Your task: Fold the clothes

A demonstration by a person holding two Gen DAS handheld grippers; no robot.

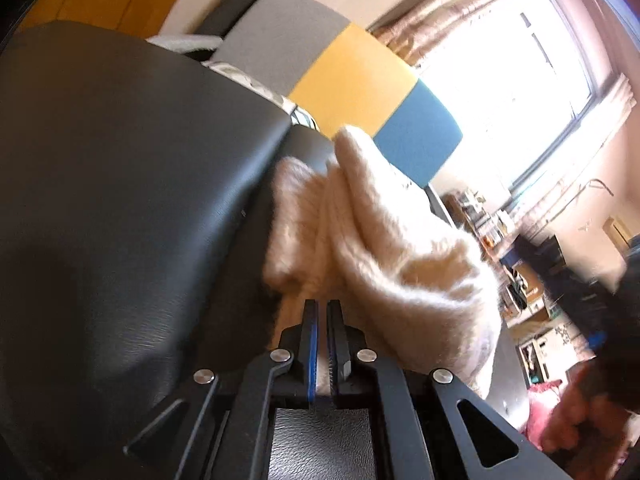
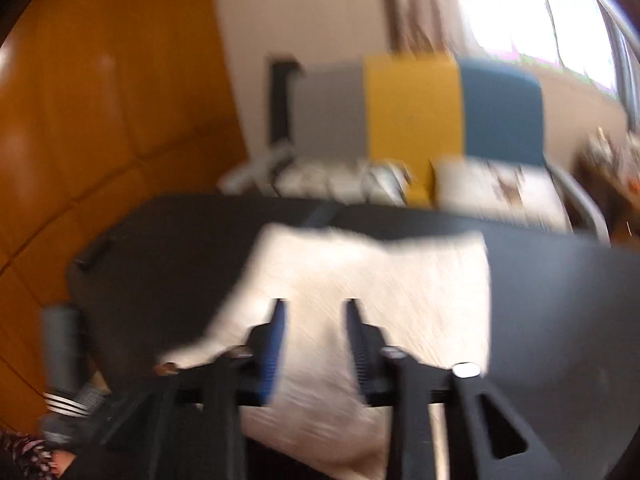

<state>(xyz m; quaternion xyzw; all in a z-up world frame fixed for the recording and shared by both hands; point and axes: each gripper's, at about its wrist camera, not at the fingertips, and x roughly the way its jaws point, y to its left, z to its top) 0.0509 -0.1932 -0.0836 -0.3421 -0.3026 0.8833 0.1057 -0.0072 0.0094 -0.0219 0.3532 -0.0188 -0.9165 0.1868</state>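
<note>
1. Left wrist view: a sunlit room with a bright window (image 1: 520, 80) at two o'clock and a black padded surface (image 1: 120, 200) filling the left. The cream fleece garment (image 1: 380, 248) bunches at centre; soft, light and limp, it is best taken by an edge. The left gripper (image 1: 322, 312) is clenched on a fold of it.
2. Right wrist view, blurred: the garment lies spread on the black surface, centre. The right gripper (image 2: 316, 312) hangs over it, jaws apart, holding nothing.

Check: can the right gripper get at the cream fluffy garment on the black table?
Probably yes. The right gripper hangs just over the cream fluffy garment on the black table, fingers apart, nothing between. Blur hides contact.
</note>
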